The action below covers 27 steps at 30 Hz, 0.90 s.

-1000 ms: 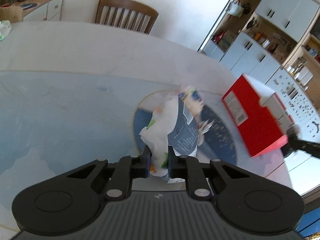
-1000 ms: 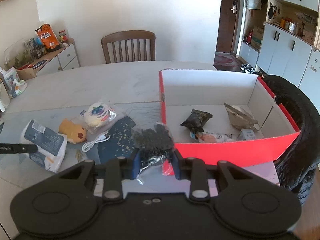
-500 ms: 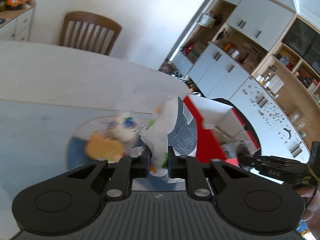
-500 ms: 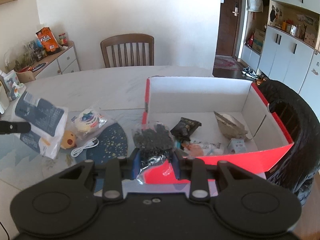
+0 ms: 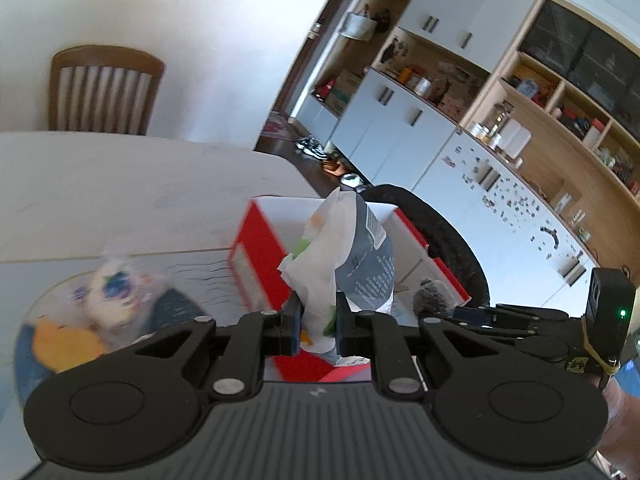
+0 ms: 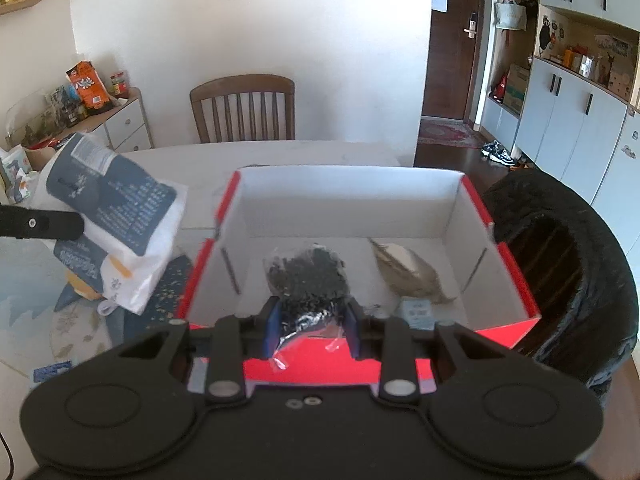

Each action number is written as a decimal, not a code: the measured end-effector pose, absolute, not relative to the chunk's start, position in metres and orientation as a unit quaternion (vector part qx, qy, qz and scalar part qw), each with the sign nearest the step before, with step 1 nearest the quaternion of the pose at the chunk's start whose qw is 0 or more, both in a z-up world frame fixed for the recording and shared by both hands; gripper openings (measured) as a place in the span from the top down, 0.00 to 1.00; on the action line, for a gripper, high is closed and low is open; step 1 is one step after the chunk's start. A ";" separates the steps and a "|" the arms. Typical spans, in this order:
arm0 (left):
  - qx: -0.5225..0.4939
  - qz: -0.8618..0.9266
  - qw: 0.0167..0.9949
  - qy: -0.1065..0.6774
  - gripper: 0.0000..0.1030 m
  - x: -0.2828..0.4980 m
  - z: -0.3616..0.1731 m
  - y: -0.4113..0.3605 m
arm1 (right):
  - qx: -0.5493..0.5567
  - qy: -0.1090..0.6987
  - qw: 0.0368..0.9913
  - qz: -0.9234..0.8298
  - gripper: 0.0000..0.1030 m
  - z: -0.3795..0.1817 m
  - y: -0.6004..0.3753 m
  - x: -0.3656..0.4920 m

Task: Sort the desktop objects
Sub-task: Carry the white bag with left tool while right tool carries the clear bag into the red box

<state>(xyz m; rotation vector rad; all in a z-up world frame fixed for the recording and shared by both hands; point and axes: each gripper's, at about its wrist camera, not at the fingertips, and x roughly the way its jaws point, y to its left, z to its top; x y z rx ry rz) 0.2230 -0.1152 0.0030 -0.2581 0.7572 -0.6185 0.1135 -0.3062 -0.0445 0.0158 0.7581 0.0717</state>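
Note:
My left gripper (image 5: 318, 320) is shut on a white and dark blue packet (image 5: 348, 252), held up in the air beside the red box (image 5: 256, 268). In the right wrist view that same packet (image 6: 120, 216) hangs left of the box's left wall (image 6: 200, 272). My right gripper (image 6: 312, 328) is shut on a clear bag of black bits (image 6: 308, 280), held over the front rim of the red box with its white inside (image 6: 344, 208). A crumpled brown wrapper (image 6: 408, 276) and a small pale blue carton (image 6: 416, 314) lie inside the box.
A round wrapped bun (image 5: 114, 288) and a yellow plush toy (image 5: 64, 344) lie on a dark blue mat (image 6: 164, 292) left of the box. A black padded chair (image 6: 572, 272) stands against the box's right side. A wooden chair (image 6: 244, 108) is at the table's far edge.
My left gripper has lifted the packet off the table and carried it right, up to the box's left side. My right gripper has carried the black bag forward over the box's front rim.

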 end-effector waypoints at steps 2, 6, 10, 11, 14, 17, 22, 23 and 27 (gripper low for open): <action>-0.114 -0.301 0.875 0.362 0.86 0.225 0.004 -0.132 | 0.005 0.370 0.928 0.034 0.69 -0.045 -0.316 0.115; -0.094 -0.303 0.876 0.363 0.86 0.231 0.001 -0.159 | 0.002 0.371 0.928 0.033 0.69 -0.046 -0.334 0.120; -0.072 -0.303 0.876 0.369 0.86 0.242 0.000 -0.189 | -0.002 0.373 0.927 0.037 0.69 -0.047 -0.347 0.129; -0.068 -0.304 0.875 0.372 0.86 0.246 -0.002 -0.194 | -0.004 0.374 0.927 0.038 0.69 -0.048 -0.350 0.132; -0.048 -0.298 0.872 0.385 0.86 0.259 -0.007 -0.214 | -0.001 0.385 0.922 0.042 0.69 -0.052 -0.356 0.145; -0.031 -0.291 0.868 0.400 0.86 0.272 -0.017 -0.229 | 0.001 0.401 0.915 0.046 0.69 -0.058 -0.360 0.158; -0.002 -0.275 0.864 0.422 0.86 0.290 -0.033 -0.250 | 0.002 0.433 0.900 0.050 0.69 -0.075 -0.362 0.176; 0.001 -0.272 0.861 0.429 0.86 0.293 -0.036 -0.253 | 0.002 0.439 0.897 0.050 0.69 -0.078 -0.362 0.179; 0.007 -0.261 0.852 0.454 0.86 0.303 -0.051 -0.260 | -0.005 0.456 0.888 0.051 0.69 -0.089 -0.362 0.186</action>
